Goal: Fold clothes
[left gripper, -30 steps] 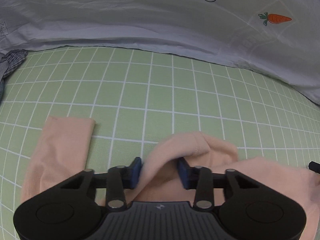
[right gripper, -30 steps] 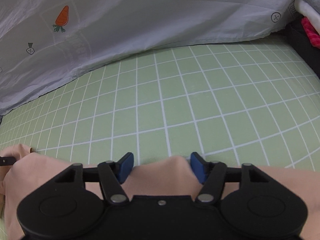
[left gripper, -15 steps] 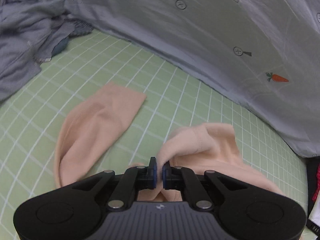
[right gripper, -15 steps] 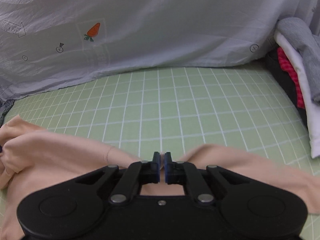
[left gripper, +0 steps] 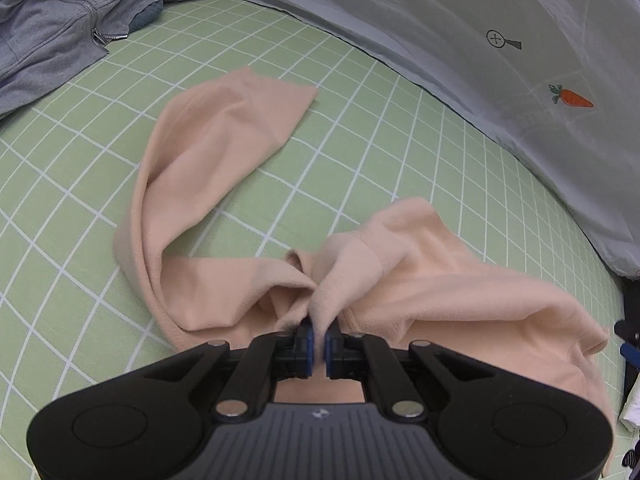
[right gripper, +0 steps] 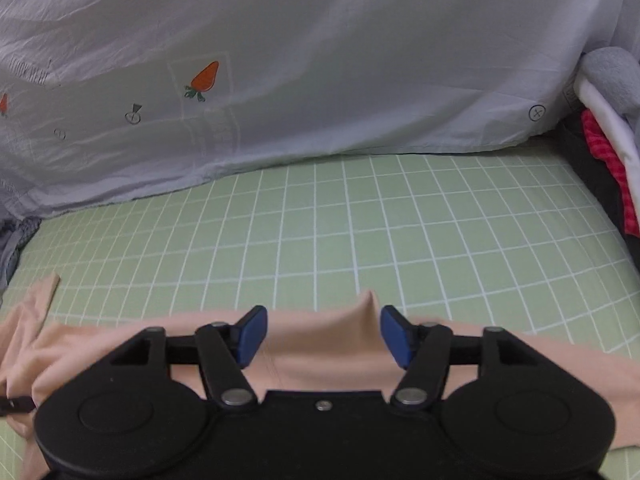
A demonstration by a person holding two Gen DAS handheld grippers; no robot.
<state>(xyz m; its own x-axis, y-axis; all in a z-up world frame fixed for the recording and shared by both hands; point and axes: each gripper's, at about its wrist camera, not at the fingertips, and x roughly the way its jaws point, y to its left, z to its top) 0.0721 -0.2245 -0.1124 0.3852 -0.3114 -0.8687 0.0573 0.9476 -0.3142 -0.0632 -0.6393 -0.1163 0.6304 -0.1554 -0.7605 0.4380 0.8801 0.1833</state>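
The left gripper (left gripper: 318, 346) pinches the peach garment's (left gripper: 440, 280) bunched neck; the right gripper (right gripper: 319, 334) gapes over its edge. Best lift evenly, keeping the sleeve (left gripper: 216, 140) untwisted.

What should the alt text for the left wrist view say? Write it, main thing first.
The left gripper is shut on a bunched fold of a peach garment, whose sleeve trails left across a green grid sheet. A grey zip hoodie lies top left, a carrot-print cover behind.
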